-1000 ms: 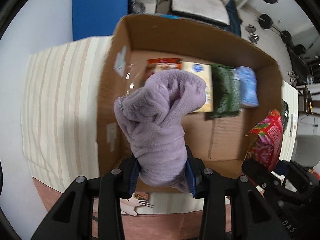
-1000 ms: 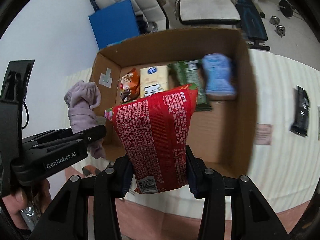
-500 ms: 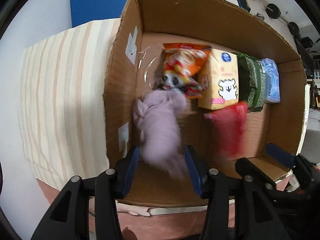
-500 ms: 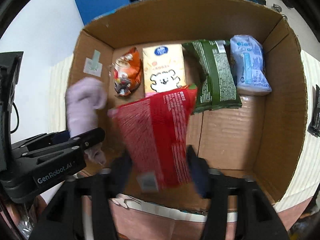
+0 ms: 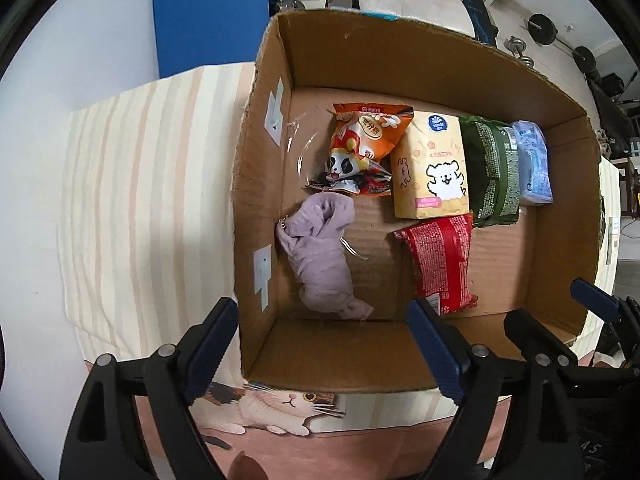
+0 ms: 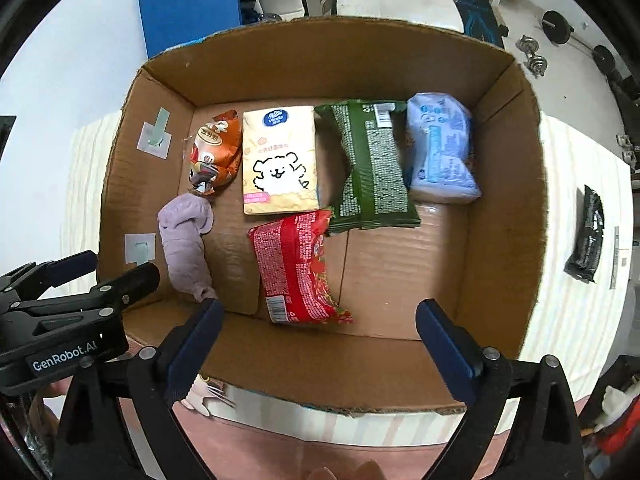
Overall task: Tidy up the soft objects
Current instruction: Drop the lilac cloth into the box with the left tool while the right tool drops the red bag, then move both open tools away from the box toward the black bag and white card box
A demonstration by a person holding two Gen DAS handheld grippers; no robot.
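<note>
Along the brown cardboard box's (image 6: 508, 216) left wall lies my crumpled lilac fleece cloth (image 5: 320, 256). Beside it rests the red foil snack packet (image 6: 296, 264). My left gripper (image 5: 324, 344) and right gripper (image 6: 320, 336) both gape wide, holding nothing.

We hold left hand-held gripper (image 5: 324, 332) with jaws spread wide, nothing between blue pads. Right hand-held gripper (image 6: 320, 330) likewise wide apart, empty. Left one sits just left of right one, both pointing forward-down.

surface: striped bed cover (image 5: 132, 208) | on it: cardboard box (image 6: 504, 208), black packet (image 6: 587, 236)
</note>
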